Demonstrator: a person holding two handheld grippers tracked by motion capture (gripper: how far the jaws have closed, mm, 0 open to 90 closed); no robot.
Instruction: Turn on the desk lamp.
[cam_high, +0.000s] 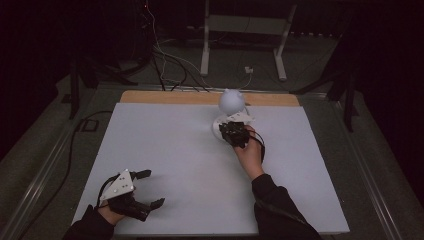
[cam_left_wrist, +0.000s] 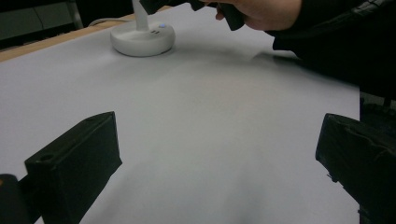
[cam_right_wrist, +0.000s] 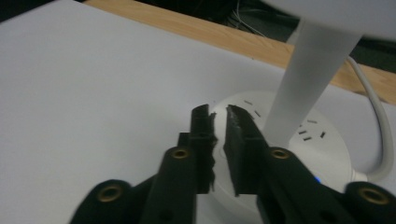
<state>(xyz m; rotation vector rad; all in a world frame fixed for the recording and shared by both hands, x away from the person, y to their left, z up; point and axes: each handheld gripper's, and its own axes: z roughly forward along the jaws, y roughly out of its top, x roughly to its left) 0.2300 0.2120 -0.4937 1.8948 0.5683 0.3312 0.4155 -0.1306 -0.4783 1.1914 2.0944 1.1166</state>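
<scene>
A small white lamp stands at the back middle of the white mat, with a round head (cam_high: 232, 101), a slim stem (cam_right_wrist: 308, 84) and a round base (cam_left_wrist: 142, 39) that carries a small blue light. My right gripper (cam_right_wrist: 218, 112) hovers just over the front of that base, jaws nearly together and nothing between them; in the high view the right gripper (cam_high: 231, 129) sits directly before the lamp. My left gripper (cam_high: 154, 188) rests near the mat's front left corner, and its wide-open jaws hold nothing in the left gripper view (cam_left_wrist: 217, 140).
The white mat (cam_high: 175, 150) covers the table, with a wooden strip (cam_high: 165, 97) along its back edge. A white cable (cam_right_wrist: 380, 121) leaves the lamp base toward the back. Cables and a white stand frame (cam_high: 205, 45) lie on the floor beyond.
</scene>
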